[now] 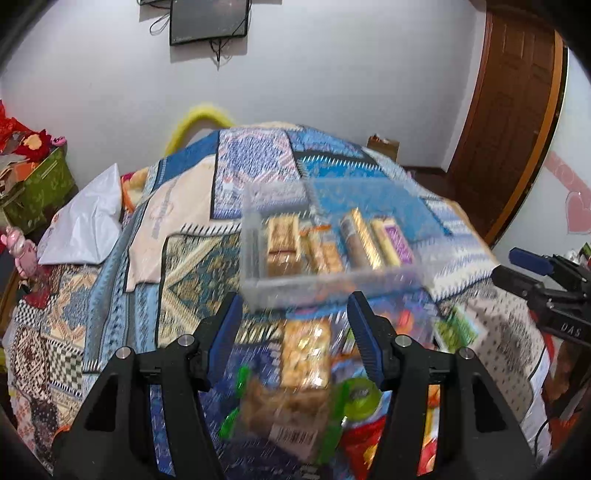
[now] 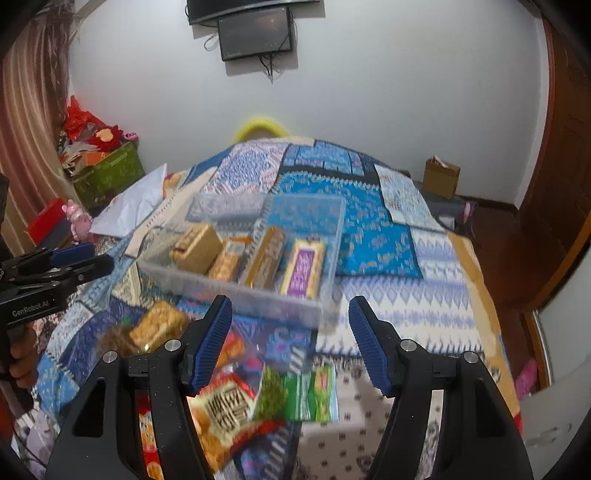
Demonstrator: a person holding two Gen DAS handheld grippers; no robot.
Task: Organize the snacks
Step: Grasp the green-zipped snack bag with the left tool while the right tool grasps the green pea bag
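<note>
A clear plastic bin (image 1: pixel 258 288) sits on the patterned bed and holds several snack packs: gold, brown and a purple-labelled one (image 1: pixel 397 240). It also shows in the right wrist view (image 2: pixel 258 295). My left gripper (image 1: pixel 293 315) is open and empty above loose snacks: a biscuit pack (image 1: pixel 304 354), a green-edged pack (image 1: pixel 288 413) and a green lid (image 1: pixel 360 397). My right gripper (image 2: pixel 290 321) is open and empty above a red-orange snack bag (image 2: pixel 225 410) and a green packet (image 2: pixel 310 391). Both views are blurred.
The bed has a blue patchwork cover (image 2: pixel 369 221). A white bag (image 1: pixel 88 225) lies at its left, with a green box (image 1: pixel 40 184) and a pink toy (image 1: pixel 20 247) beyond. A wooden door (image 1: pixel 506 110) stands at right. A monitor (image 2: pixel 255 35) hangs on the wall.
</note>
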